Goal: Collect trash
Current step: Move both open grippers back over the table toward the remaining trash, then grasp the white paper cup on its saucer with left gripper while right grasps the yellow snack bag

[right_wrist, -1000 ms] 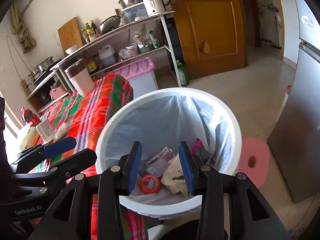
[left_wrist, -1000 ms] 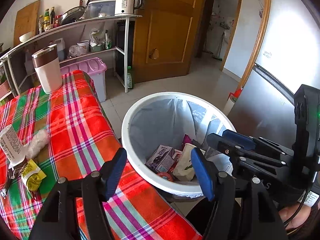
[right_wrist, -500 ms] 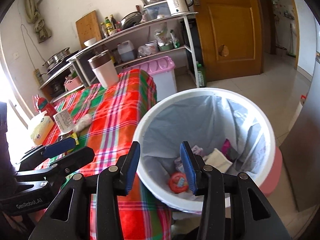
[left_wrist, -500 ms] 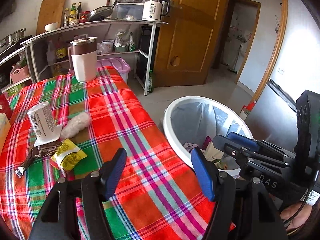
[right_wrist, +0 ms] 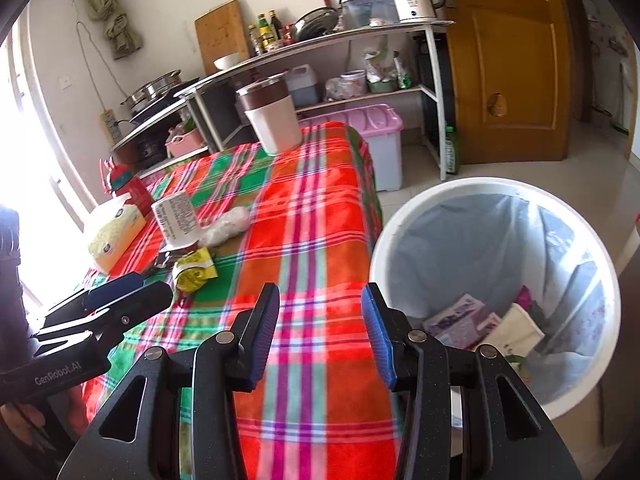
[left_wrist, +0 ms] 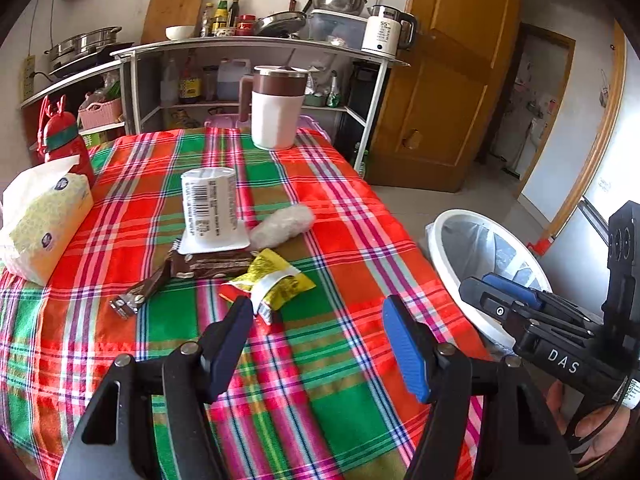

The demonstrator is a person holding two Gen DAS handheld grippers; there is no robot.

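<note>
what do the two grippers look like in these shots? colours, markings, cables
Both are black, speckled plastic frames with silver rivets and ribbed blue pads on the fingers. Left gripper reads "GenRobot.AI" along its side; right gripper reads "DAS" and trails a black cable with a white tag.

1. A red, green and pink plaid tablecloth covers the table.
2. A white jug with a brown band and a steel lid stands upright at the table's far edge.
3. A yellow-patterned soft pack of white tissues lies near the left edge.
4. A red bottle with a green band stands behind the pack, toward the far left corner.
5. A curved metal shelf rack behind the table carries a white electric kettle, steel bowls, sauce bottles and a wooden cutting board.
6. A wooden door stands right of the rack.
</note>
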